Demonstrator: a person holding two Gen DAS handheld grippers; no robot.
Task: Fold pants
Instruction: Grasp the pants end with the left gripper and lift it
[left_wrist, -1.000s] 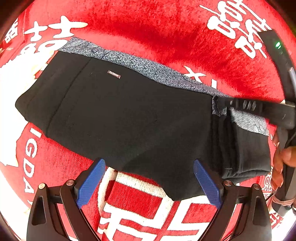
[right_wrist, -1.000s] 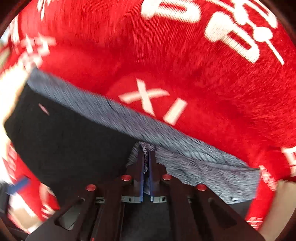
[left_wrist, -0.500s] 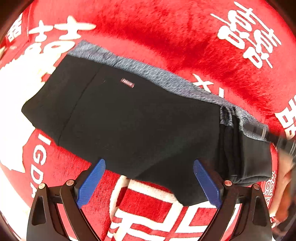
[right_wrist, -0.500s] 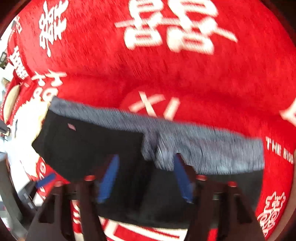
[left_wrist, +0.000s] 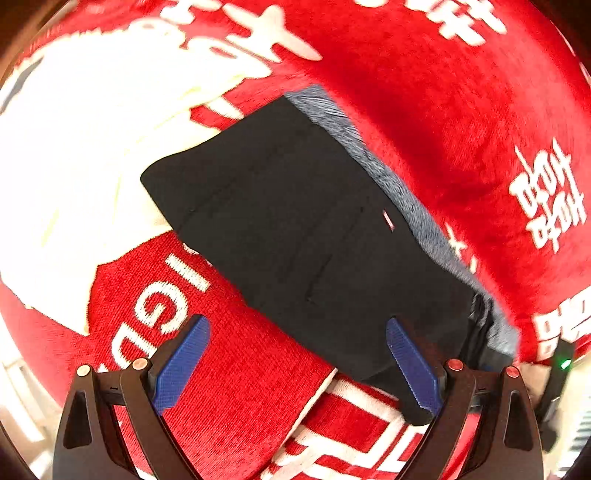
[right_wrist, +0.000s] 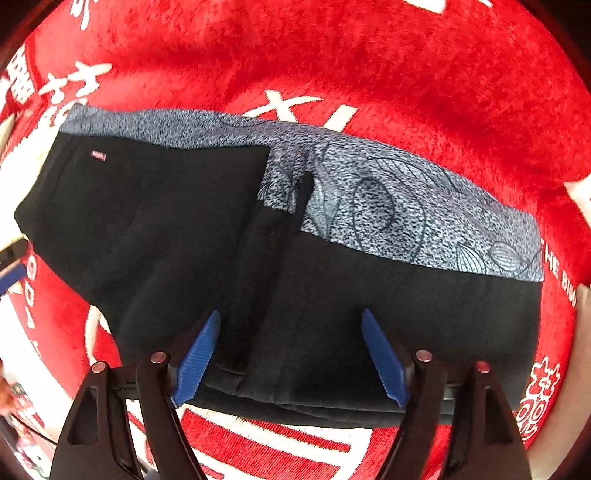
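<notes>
Lying folded on plush red blanket (right_wrist: 406, 74), black fleece pants (right_wrist: 166, 221), speckled grey waistband (right_wrist: 406, 206), both hand-held grippers (left_wrist: 295, 365) (right_wrist: 291, 354) wide open, empty.

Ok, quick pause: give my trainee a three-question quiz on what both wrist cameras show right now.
1. True or false: the right gripper has its jaws clamped on the pants.
2. Which colour is the blanket under the pants? A) green B) red C) grey
3. Fill in: the patterned band along the pants' far edge is ____ in colour.

Key: 1 false, both the right and left gripper stand open; 2 B; 3 grey.
</notes>
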